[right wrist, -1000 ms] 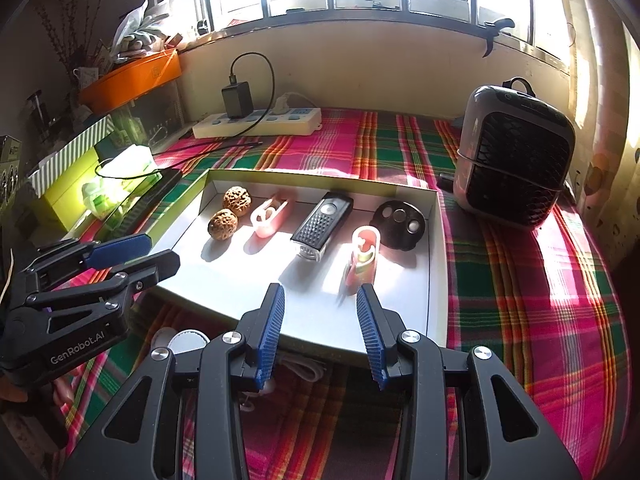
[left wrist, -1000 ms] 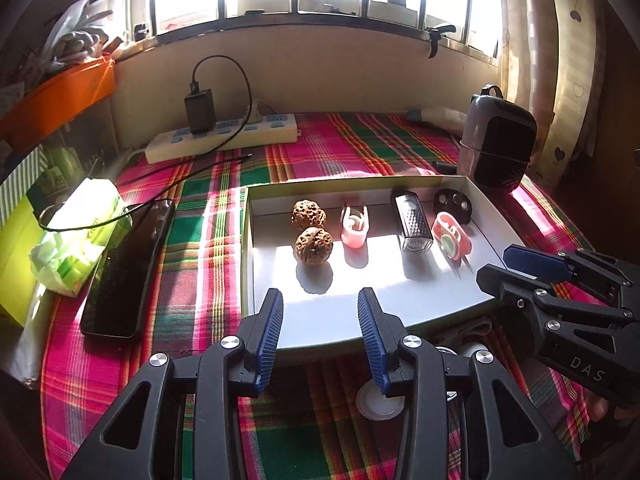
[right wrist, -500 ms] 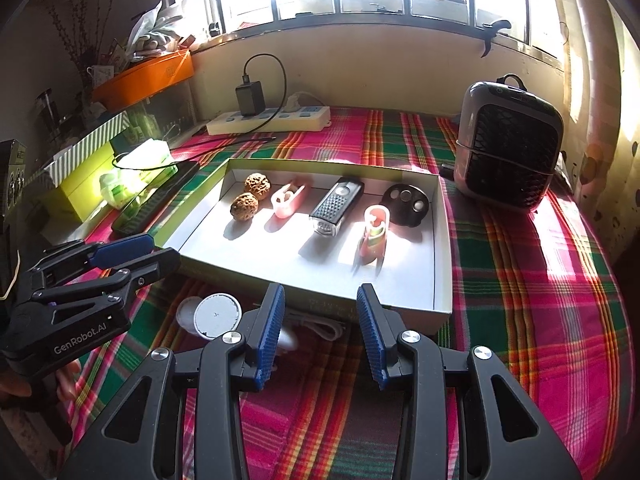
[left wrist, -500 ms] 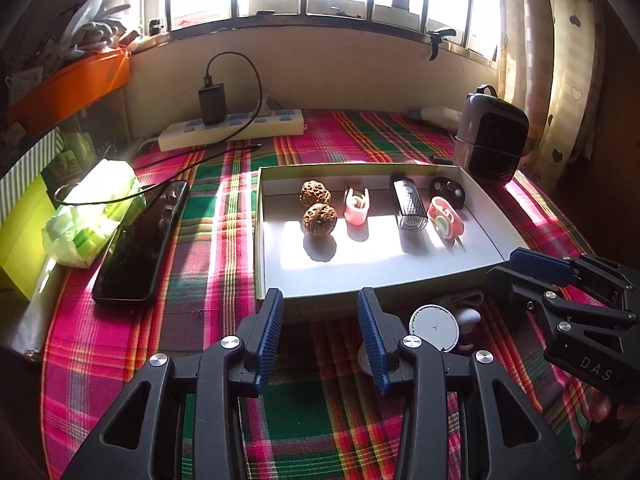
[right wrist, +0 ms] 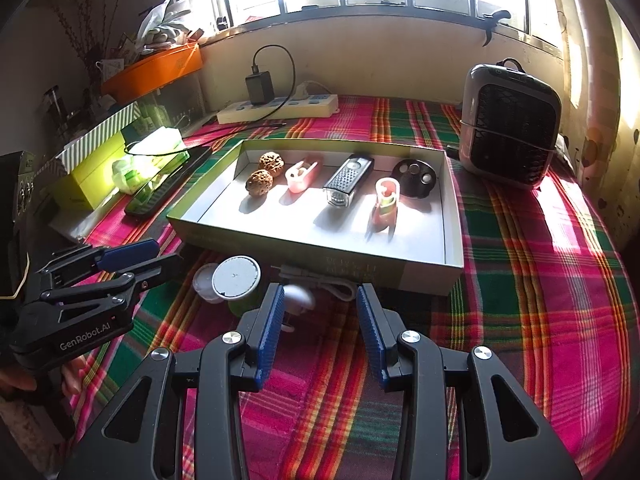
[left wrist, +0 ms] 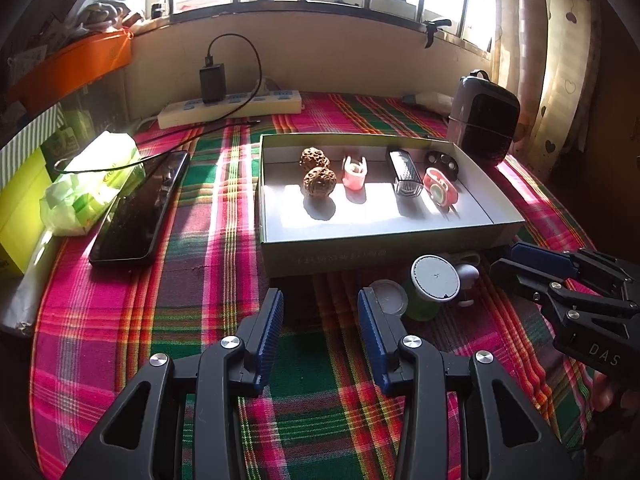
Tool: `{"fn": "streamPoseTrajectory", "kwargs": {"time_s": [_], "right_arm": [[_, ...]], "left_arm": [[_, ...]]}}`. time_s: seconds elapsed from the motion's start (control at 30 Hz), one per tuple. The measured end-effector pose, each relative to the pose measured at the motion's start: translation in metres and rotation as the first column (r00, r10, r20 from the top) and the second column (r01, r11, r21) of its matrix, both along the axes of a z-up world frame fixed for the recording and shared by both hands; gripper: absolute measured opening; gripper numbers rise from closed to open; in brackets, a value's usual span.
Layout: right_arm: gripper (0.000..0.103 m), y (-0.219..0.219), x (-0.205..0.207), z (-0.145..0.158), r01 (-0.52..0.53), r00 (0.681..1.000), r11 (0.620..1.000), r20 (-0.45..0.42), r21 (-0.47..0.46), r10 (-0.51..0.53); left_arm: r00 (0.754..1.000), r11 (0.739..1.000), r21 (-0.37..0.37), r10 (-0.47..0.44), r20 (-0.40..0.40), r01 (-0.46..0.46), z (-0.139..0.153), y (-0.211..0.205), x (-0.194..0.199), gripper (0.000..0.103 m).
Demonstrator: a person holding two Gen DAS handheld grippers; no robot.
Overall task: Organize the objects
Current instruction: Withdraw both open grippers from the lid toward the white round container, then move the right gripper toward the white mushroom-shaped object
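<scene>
An open shallow box (left wrist: 360, 256) lies on the plaid cloth. It holds two walnuts (left wrist: 318, 182), a pink clip (left wrist: 355, 174), a black bike light (left wrist: 406, 174), a pink round piece (left wrist: 440, 188) and a black disc (left wrist: 442, 160). In front of the box stand a green jar with a grey lid (left wrist: 434, 284), a small white cap (left wrist: 388, 298) and a white plug (right wrist: 298, 300) with its cable (right wrist: 328, 280). My left gripper (left wrist: 320, 300) hangs open over the cloth, left of the cap. My right gripper (right wrist: 320, 296) is open too, just right of the plug, nothing between its pads.
A black phone (left wrist: 140, 208) and a tissue pack (left wrist: 92, 184) lie left of the box, beside a yellow-green carton (left wrist: 16, 200). A power strip (left wrist: 228, 108) with a charger runs along the back wall. A grey heater (right wrist: 508, 124) stands at the back right.
Both grippers have drawn back from the box toward the near side of the table. The jar, cap and plug have come into view in front of the box. Neither jaw width changed.
</scene>
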State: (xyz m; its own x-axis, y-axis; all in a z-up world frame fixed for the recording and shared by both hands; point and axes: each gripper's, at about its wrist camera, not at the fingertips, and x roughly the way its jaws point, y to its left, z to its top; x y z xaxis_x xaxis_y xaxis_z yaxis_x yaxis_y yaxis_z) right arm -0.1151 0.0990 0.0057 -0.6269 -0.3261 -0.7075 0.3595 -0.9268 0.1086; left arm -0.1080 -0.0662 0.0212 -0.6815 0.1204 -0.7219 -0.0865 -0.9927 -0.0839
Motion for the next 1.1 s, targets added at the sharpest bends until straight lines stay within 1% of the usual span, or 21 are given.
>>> {"fn": "streamPoseTrajectory", "kwargs": {"time_s": [0.13, 0.33, 0.43, 0.5, 0.57, 1.1], "right_arm": [[0.039, -0.001, 0.001, -0.005, -0.003, 1.000, 1.000, 0.014, -0.003, 0.004], [0.039, -0.003, 0.004, -0.012, -0.016, 0.999, 1.000, 0.034, -0.007, 0.016], [0.040, -0.004, 0.003, -0.013, -0.022, 0.999, 1.000, 0.040, -0.007, 0.022], [0.043, -0.005, 0.003, -0.015, -0.027, 0.999, 1.000, 0.046, -0.004, 0.027], [0.045, -0.007, 0.002, -0.016, -0.035, 0.998, 0.999, 0.054, 0.000, 0.034], [0.045, -0.018, -0.011, -0.021, -0.024, 0.998, 0.999, 0.059, 0.046, 0.022]], "left_arm": [[1.000, 0.999, 0.036, -0.007, 0.019, 0.007, -0.005, -0.003, 0.001, 0.037], [0.997, 0.997, 0.063, -0.053, 0.047, 0.050, -0.012, 0.003, 0.001, 0.037], [0.996, 0.995, 0.071, -0.073, 0.048, 0.069, -0.012, 0.007, 0.001, 0.037], [0.995, 0.994, 0.077, -0.087, 0.051, 0.083, -0.013, 0.009, 0.001, 0.037], [0.994, 0.993, 0.076, -0.094, 0.058, 0.090, -0.014, 0.010, 0.000, 0.037], [0.991, 0.992, 0.048, -0.116, 0.066, 0.113, -0.016, 0.018, -0.005, 0.039]]}}
